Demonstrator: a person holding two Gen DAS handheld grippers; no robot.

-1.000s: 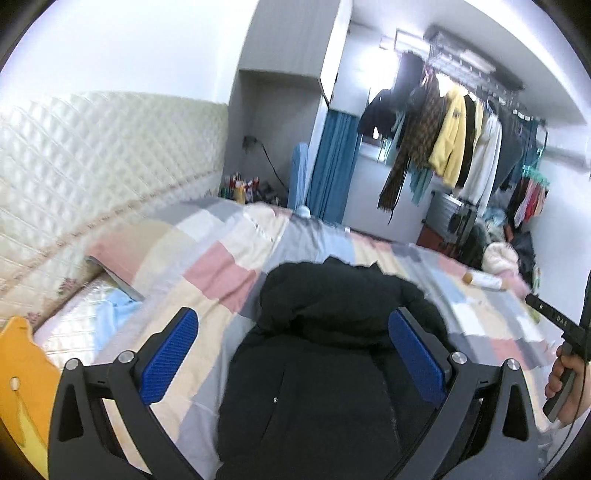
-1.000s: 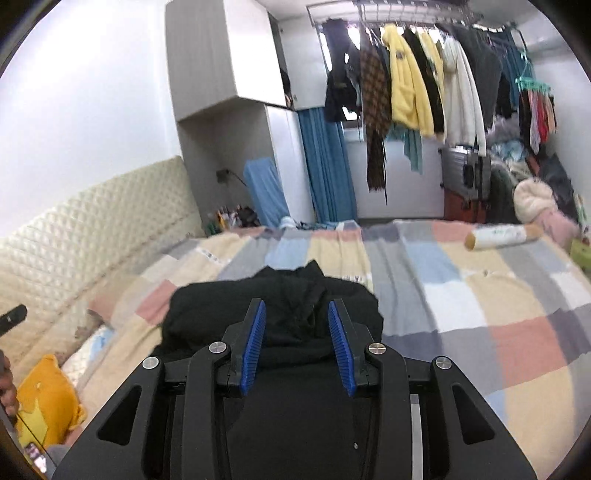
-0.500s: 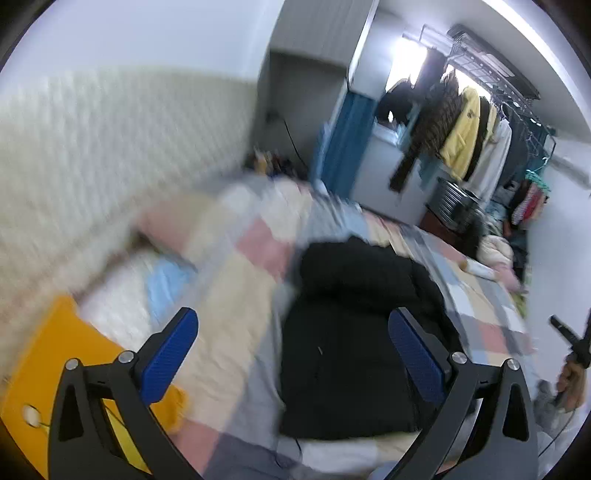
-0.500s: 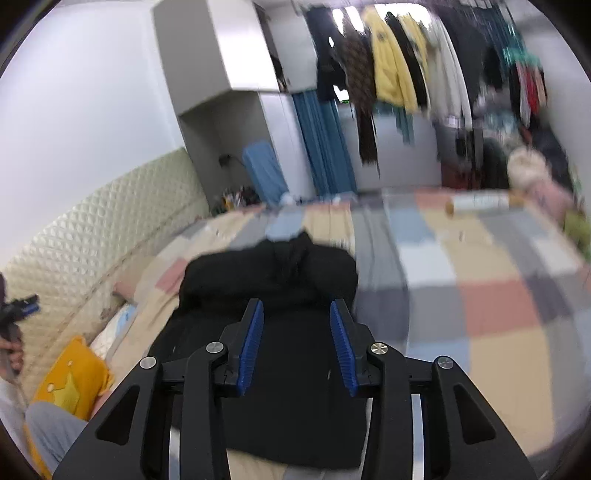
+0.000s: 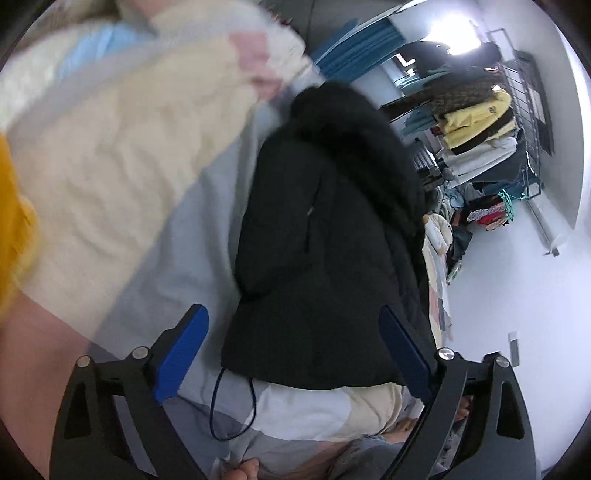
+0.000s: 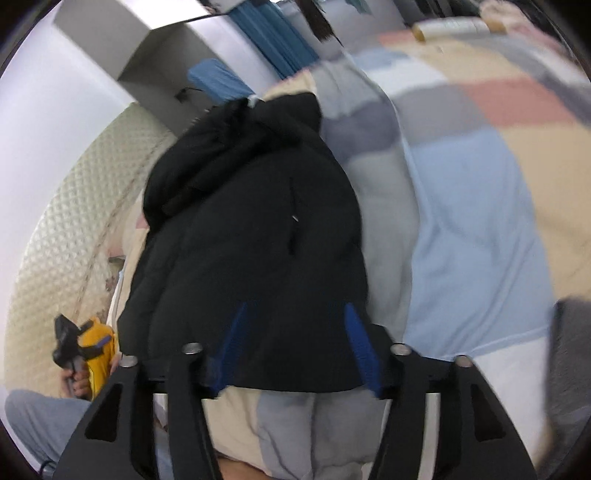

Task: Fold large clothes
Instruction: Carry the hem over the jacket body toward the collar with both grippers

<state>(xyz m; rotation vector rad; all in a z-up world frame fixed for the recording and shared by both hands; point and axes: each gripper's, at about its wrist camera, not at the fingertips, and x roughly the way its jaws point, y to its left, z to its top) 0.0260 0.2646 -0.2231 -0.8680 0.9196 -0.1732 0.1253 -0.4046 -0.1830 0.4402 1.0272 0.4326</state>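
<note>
Jacket: black jacket [image 5: 325, 236] lies flat on bed [image 6: 476, 236], hem nearest, ready for folding.
Left hand-held gripper [image 5: 291, 354]: spread, empty.
Right hand-held gripper [image 6: 295, 347]: parted, straddling hem.

Patchwork-quilted bed [image 6: 480, 206], padded headboard [image 6: 55, 240]

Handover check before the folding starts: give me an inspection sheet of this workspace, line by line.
Surface: bed under a patchwork quilt of pastel squares, rumpled.
Job's things: black hooded jacket lying on the quilt, hood at the far end, hem towards the cameras.
Clutter: yellow cushion at the left; a white roll at the quilt's far end.
Grippers: left gripper with jaws wide open, holding nothing; right gripper with jaws open over the hem, blurred, contact unclear.
Cables: thin dark cord looping below the hem.
Surroundings: hanging clothes rack, blue curtain, padded headboard.
</note>
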